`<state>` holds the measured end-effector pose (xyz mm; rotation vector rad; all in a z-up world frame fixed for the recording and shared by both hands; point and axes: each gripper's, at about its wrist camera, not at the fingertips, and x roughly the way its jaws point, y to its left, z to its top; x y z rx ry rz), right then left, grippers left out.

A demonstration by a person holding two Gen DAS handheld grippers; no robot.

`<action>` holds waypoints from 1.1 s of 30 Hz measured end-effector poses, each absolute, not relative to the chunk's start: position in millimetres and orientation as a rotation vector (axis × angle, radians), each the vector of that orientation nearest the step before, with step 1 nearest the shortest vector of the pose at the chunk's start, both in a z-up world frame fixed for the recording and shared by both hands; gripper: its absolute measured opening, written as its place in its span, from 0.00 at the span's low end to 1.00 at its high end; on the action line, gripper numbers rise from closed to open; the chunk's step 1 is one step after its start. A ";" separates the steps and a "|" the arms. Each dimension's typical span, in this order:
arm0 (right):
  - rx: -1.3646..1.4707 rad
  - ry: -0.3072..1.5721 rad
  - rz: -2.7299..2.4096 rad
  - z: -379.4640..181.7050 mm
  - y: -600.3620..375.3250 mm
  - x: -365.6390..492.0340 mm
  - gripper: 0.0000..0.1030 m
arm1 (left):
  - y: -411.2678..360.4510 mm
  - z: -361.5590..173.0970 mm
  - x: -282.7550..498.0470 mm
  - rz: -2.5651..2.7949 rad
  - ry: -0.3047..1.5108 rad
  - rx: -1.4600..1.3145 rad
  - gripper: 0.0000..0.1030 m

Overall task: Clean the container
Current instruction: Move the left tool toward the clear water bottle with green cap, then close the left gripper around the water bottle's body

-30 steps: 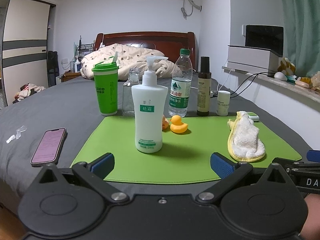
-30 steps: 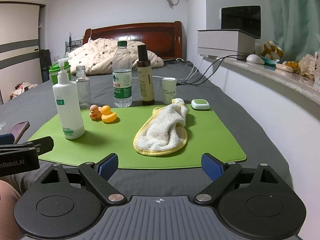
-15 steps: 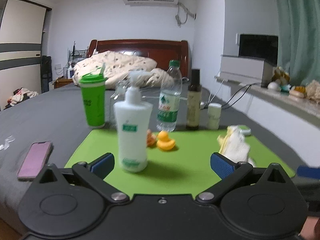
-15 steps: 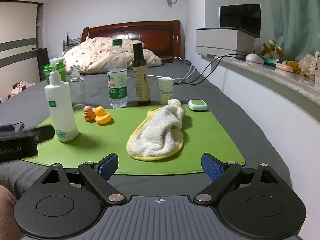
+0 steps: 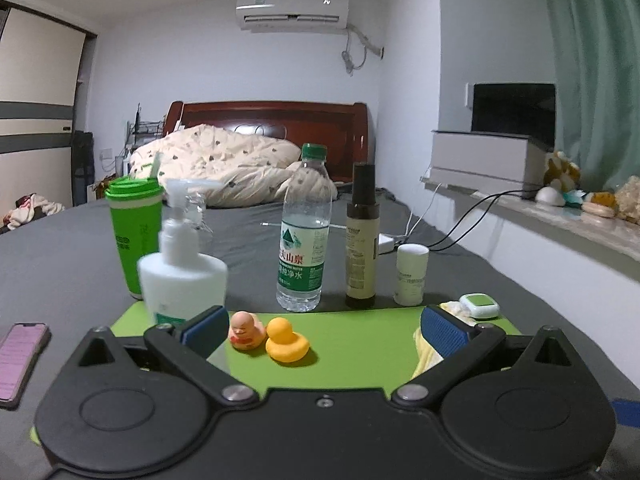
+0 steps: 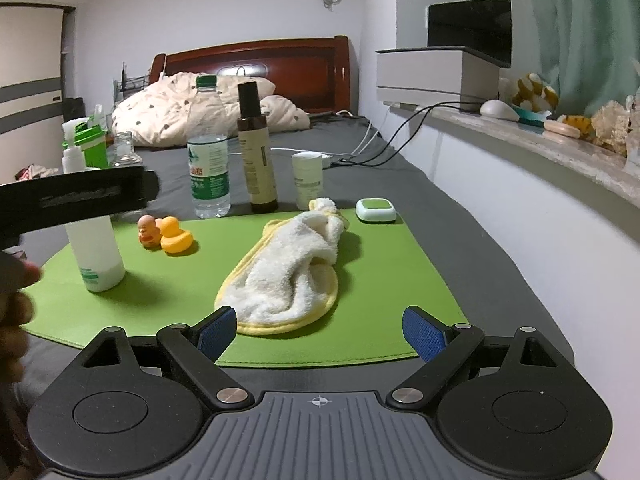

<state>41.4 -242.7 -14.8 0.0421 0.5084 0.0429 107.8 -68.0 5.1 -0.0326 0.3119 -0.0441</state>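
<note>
a: while the left gripper (image 5: 322, 330) hovers spread wide by the white pump bottle (image 5: 182, 276) standing on the green mat (image 6: 380, 264), which step is it?

b: reaching, i'd judge. right gripper (image 6: 320, 330) gapes empty above the cloth (image 6: 294, 270). next: centre, then clamp.

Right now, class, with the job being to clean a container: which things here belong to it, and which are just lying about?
Likely belong to the job:
white pump bottle
white cloth
left gripper, open
right gripper, open

Just lying about:
yellow duck
orange toy figure
water bottle
brown bottle
green cup
phone
</note>
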 end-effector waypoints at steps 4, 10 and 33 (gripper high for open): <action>0.050 0.515 0.040 -17.2 -248.8 46.9 0.88 | -76.1 -0.9 130.2 -0.017 0.331 -0.024 1.00; 0.062 0.525 0.041 -22.1 -254.4 56.5 0.88 | -74.7 -18.3 148.4 0.000 0.380 -0.029 1.00; 0.077 0.469 0.027 -14.2 -274.3 78.9 0.88 | -92.0 -10.3 206.2 0.036 0.416 -0.062 1.00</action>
